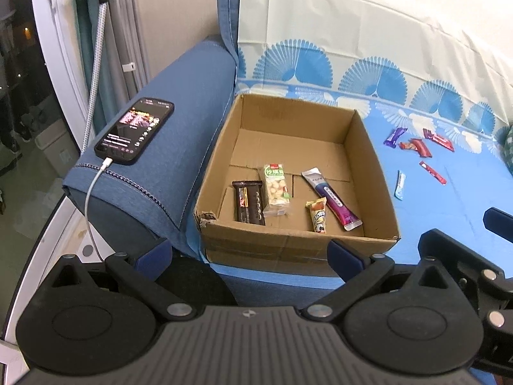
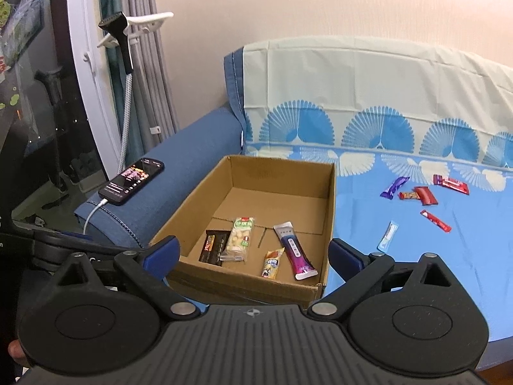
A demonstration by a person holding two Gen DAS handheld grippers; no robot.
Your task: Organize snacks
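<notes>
An open cardboard box [image 1: 375, 173] [image 2: 192, 192] sits on the blue-covered sofa seat. Inside lie a dark chocolate bar [image 1: 248, 202] [image 2: 213, 246], a green nut pack [image 1: 275, 189] [image 2: 239, 239], a small yellow snack [image 1: 317, 215] [image 2: 272, 262] and a purple-white stick pack [image 1: 332, 199] [image 2: 293, 250]. Several loose snacks lie on the seat to the right: a purple one [image 1: 395, 137] [image 2: 394, 187], red ones [image 1: 420, 147] [image 2: 424, 195] and a pale blue stick [image 1: 400, 184] [image 2: 388, 235]. My left gripper [image 1: 253, 253] and right gripper [image 2: 253, 252] both stand open, nothing between the fingers, in front of the box's near wall.
A phone [image 1: 134, 130] [image 2: 131, 181] on a charging cable lies on the blue sofa armrest [image 1: 179, 147] left of the box. A window frame and curtains stand at the far left. The right gripper's body [image 1: 465, 276] shows at the left wrist view's lower right.
</notes>
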